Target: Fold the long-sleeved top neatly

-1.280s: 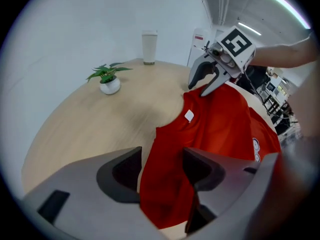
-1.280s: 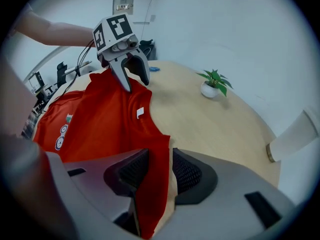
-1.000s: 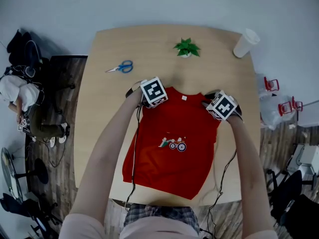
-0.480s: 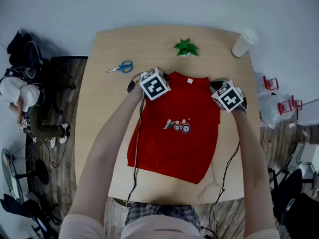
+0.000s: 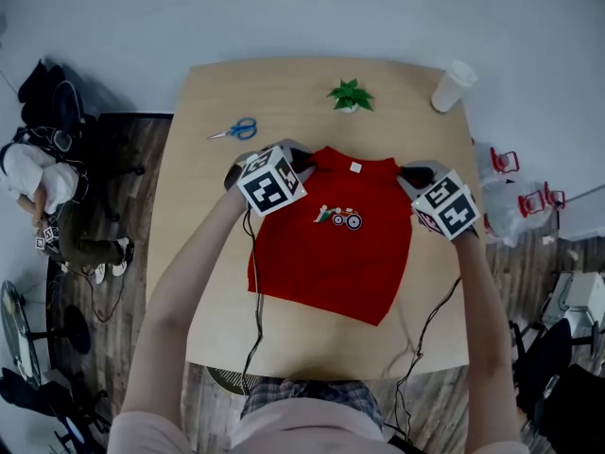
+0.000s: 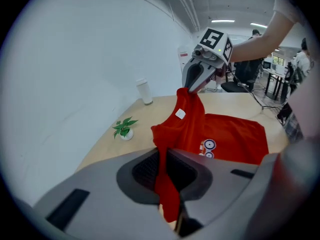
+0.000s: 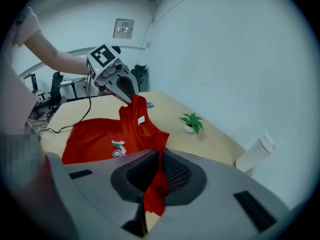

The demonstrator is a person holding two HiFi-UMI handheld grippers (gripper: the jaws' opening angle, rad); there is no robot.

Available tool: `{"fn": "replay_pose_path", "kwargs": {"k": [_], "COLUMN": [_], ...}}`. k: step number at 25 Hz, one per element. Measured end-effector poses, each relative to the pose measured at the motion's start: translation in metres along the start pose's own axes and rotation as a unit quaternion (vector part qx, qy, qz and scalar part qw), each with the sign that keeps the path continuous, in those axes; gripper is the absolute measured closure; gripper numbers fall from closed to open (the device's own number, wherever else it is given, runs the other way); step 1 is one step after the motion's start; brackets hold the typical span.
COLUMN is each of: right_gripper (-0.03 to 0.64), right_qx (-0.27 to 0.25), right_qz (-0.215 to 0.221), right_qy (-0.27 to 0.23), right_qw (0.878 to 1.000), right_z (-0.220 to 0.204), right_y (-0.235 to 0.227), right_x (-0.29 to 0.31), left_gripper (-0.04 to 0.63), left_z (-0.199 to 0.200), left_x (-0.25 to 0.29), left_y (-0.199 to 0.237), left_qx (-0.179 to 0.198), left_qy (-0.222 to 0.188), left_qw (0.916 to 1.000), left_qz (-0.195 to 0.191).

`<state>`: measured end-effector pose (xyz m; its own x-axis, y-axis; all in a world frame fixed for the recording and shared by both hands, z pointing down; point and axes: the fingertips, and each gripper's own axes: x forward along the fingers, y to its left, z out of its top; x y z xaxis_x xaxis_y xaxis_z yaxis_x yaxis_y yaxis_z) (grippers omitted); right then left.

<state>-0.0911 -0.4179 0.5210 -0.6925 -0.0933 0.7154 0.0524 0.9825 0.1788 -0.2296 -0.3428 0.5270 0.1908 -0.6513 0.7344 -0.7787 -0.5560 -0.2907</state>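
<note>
A red long-sleeved top (image 5: 331, 258) with a small wheeled print hangs by its shoulders over the wooden table (image 5: 208, 253), its hem still resting on the wood. My left gripper (image 5: 301, 162) is shut on the left shoulder, and red cloth (image 6: 167, 184) runs between its pads. My right gripper (image 5: 408, 176) is shut on the right shoulder, with cloth (image 7: 156, 186) pinched between its pads. Both grippers are raised above the table. The collar label (image 5: 355, 167) faces up between them. The sleeves are folded in out of sight.
A small potted plant (image 5: 351, 95) and a white paper cup (image 5: 451, 85) stand at the table's far edge. Blue-handled scissors (image 5: 233, 130) lie at the far left. Cables trail from both grippers over the near edge. A seated person (image 5: 38, 183) and chairs are on the floor to the left.
Both grippers have closed on the top's shoulders and risen, lifting the upper part off the table. The hem has slid toward the far side.
</note>
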Motion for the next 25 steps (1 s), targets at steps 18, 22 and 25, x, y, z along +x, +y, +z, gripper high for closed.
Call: {"fn": "replay_pose_path", "kwargs": {"k": [18,22,25], "right_gripper": [0.578,0.578,0.578], "right_qx": [-0.070,-0.081,-0.081], "right_qz": [0.135,0.170,0.194], "right_qy": [0.029,0.036,0.050], "right_qw": [0.988,0.981,0.976], "right_z": [-0.040,-0.059,-0.076], "right_y": [0.227,0.272,0.301], "right_x": [-0.075,-0.075,-0.072], "left_gripper": [0.561,0.561,0.561], "left_z": [-0.063,-0.082,-0.098], "left_x": [-0.114,-0.120,-0.121], "left_y": [-0.199,-0.233,-0.258], "left_qx": [0.026,0.033,0.027], "left_qy": [0.006,0.020,0.031], "left_qw": [0.9943,0.9914,0.9883], "left_qz": [-0.103,-0.125,-0.147]}}
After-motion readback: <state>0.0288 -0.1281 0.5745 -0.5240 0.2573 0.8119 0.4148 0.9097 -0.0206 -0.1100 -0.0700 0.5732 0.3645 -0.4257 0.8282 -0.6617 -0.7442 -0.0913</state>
